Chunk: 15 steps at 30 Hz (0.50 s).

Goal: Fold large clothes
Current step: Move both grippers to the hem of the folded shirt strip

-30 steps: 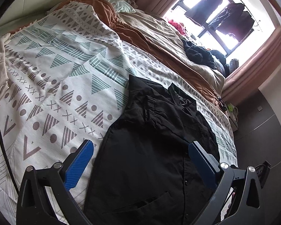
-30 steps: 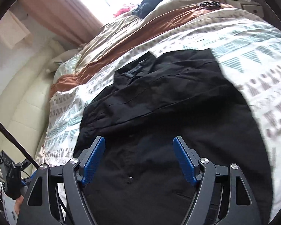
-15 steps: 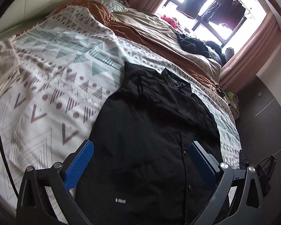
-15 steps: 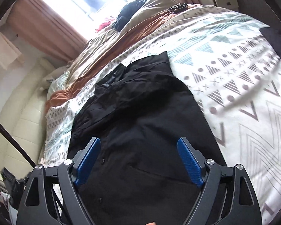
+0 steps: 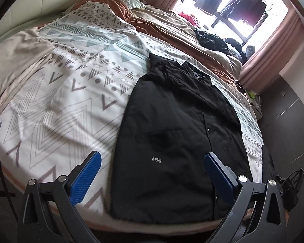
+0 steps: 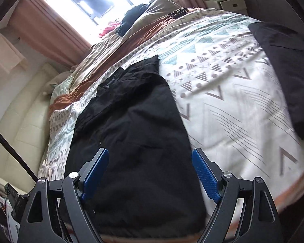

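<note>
A black button-up shirt (image 5: pixel 172 133) lies flat and lengthwise on the patterned white bedspread (image 5: pixel 56 101), collar far, hem at the bed's near edge. It also shows in the right wrist view (image 6: pixel 135 133). My left gripper (image 5: pixel 152 174) is open and empty, held above the shirt's hem. My right gripper (image 6: pixel 150 172) is open and empty, above the hem on the shirt's right part.
A second dark garment (image 6: pixel 289 66) lies on the bedspread at the right. Brown and beige bedding (image 5: pixel 172 26) with a dark clothes pile (image 5: pixel 212 40) lies beyond, under a window (image 5: pixel 233 2). A white nightstand (image 6: pixel 227 2) stands by the bed.
Both grippers have pulled back toward the bed's near edge, so the shirt's hem and the bed edge now show. Both stay open and empty.
</note>
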Available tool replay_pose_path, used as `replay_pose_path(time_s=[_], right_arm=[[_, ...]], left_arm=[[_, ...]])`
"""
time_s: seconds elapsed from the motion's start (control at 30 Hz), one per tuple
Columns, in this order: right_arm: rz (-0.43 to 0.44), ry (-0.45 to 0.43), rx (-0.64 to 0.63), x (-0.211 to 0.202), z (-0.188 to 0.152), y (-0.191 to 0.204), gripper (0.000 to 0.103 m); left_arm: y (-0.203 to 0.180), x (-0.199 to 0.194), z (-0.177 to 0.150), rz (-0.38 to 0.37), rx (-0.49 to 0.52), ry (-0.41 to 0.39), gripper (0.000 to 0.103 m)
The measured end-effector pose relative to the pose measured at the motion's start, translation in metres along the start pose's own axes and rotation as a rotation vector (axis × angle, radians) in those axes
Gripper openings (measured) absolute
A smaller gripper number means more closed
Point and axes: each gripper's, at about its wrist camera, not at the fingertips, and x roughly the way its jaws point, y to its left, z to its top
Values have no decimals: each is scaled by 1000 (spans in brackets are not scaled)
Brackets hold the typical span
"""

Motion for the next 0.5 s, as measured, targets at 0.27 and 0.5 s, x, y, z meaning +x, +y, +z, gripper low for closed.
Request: replay_pose_path(time_s=[0.27,0.5], right_arm=[[-1,48,20,-31,-34,-36,83],[39,113,76,-31,-59,-55,66]], left_arm=[[33,-11,-43,-27,-45,48,82],[55,-2,-69,-81,-119,101,66]])
